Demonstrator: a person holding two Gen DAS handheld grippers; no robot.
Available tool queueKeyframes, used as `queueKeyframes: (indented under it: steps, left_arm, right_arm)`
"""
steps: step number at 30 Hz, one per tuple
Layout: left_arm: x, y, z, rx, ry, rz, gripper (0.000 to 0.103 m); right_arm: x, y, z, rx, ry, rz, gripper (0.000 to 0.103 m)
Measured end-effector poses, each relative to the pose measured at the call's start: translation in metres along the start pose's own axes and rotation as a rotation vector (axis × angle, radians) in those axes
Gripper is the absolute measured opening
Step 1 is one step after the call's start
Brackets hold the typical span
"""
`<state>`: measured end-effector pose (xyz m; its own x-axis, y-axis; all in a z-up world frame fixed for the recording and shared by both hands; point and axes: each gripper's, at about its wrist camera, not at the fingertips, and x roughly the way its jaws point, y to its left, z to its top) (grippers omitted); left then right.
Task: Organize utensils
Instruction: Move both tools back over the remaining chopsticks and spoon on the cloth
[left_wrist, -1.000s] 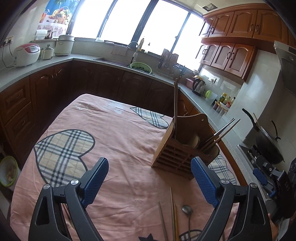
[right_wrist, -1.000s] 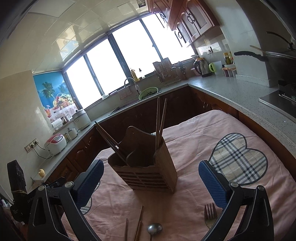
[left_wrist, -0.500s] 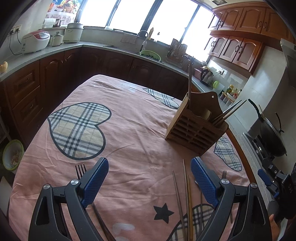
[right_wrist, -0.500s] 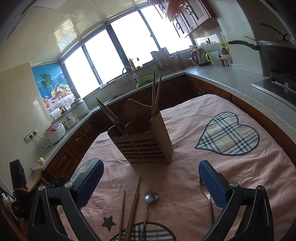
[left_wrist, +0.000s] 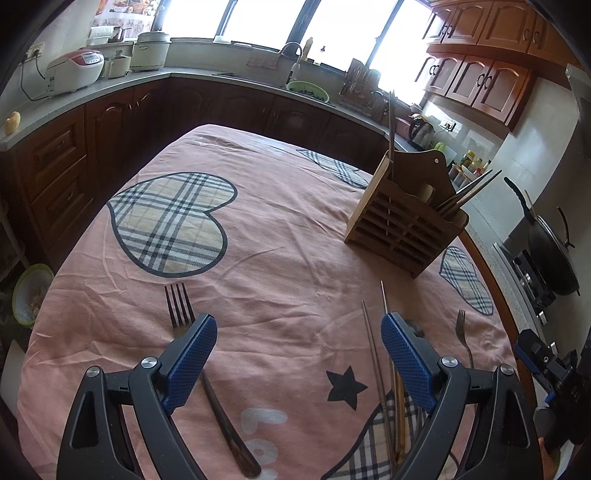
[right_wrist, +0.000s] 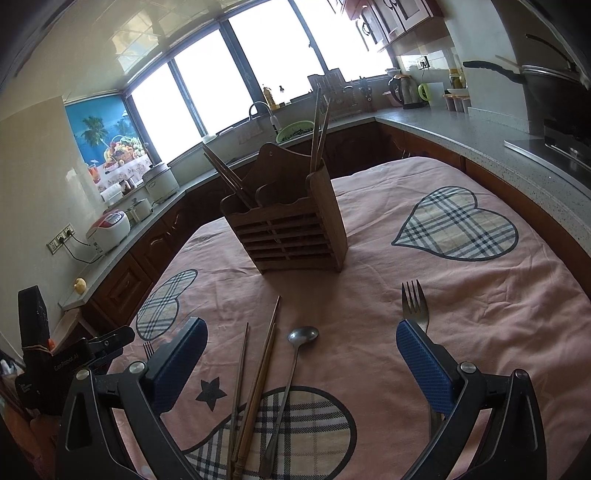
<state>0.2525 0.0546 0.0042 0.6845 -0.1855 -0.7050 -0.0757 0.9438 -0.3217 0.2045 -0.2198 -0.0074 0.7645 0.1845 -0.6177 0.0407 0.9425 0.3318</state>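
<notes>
I am at the reaching step: nothing is picked up yet, and both grippers hang over the loose cutlery on the pink-clothed desk (left_wrist: 280, 258), near its edge closest to me. The wooden utensil holder (right_wrist: 291, 236) stands farther in, toward the far right side of the desk as my left camera sees it, already with chopsticks upright in its compartments.

My left gripper (left_wrist: 298, 341) has its jaws spread wide and empty. A dark-handled fork (left_wrist: 180, 308) lies partly under its left finger, tines pointing away from me; I cannot tell whether the pad touches it. A few chopsticks (left_wrist: 373, 347) lie just inside its right finger.

My right gripper (right_wrist: 301, 345) also has its jaws wide apart, holding nothing. Between them lie a bundle of chopsticks (right_wrist: 258, 373) and a metal spoon (right_wrist: 295, 354), handles toward me. A second fork (right_wrist: 415, 304) lies by the right finger, its handle running beneath it.

I judge the next move to be choosing one piece, lowering the jaws so they straddle its handle, and closing. These are thin, flat things on soft cloth, so the pads must come right down to the fabric, and the chopsticks lie close enough together that I could catch more than one. Then comes the carry to the holder.
</notes>
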Motion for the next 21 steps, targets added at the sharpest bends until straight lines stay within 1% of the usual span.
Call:
queueKeyframes:
  steps: [12,20,21]
  left_arm:
    - [0.014,-0.004,0.000,0.021,0.055,0.017,0.091]
    - [0.029,-0.002,0.000,0.016,0.090,0.045,0.091]
    - [0.031,-0.002,0.000,0.014,0.094,0.047,0.091]
  right_arm:
    - [0.010,0.005,-0.006,-0.015,0.038,0.008,0.103]
    - [0.028,0.009,-0.011,-0.042,0.096,0.020,0.102]
    - [0.032,0.010,-0.012,-0.047,0.106,0.020,0.101]
